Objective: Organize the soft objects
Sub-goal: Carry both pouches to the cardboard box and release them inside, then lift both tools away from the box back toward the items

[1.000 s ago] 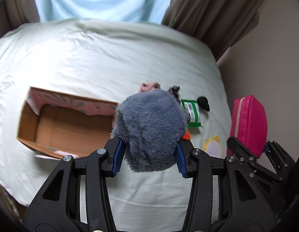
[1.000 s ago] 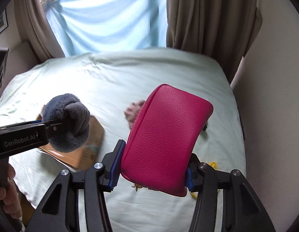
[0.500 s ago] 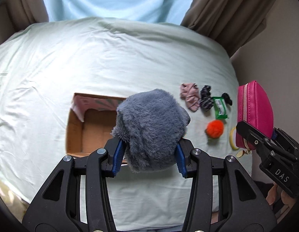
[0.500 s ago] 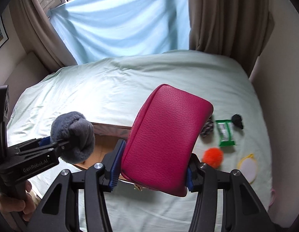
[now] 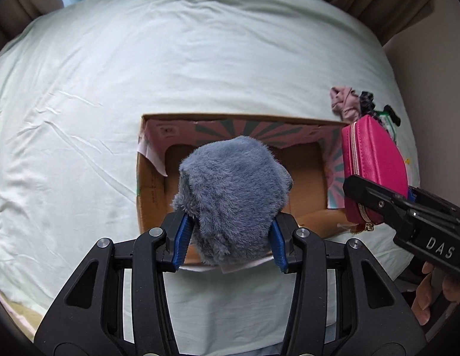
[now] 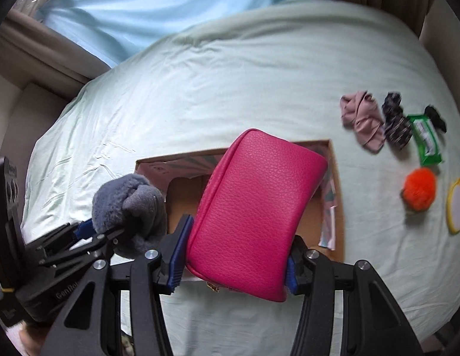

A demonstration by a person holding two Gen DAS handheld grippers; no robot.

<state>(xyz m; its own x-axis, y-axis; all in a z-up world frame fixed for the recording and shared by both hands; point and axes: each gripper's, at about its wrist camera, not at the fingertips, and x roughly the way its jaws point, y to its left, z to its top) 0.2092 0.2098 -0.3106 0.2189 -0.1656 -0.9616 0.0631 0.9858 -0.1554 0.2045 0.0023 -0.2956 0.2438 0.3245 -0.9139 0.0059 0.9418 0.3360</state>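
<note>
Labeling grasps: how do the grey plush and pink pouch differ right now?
Grey plush is furry and rounded; pink pouch is smooth, pebbled and boxy with a zipper. Plush sits in the left gripper, pouch in the right gripper. Both are clamped above the box.

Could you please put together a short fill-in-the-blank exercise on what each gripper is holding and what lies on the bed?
1. The left gripper is shut on a fluffy ____ plush item.
2. The right gripper is shut on a ____ zippered pouch.
3. Both held things hang over an open ____ box.
4. On the sheet, the fuzzy pom-pom beside the green packet is ____.

Missing words: grey; pink; cardboard; orange
</note>
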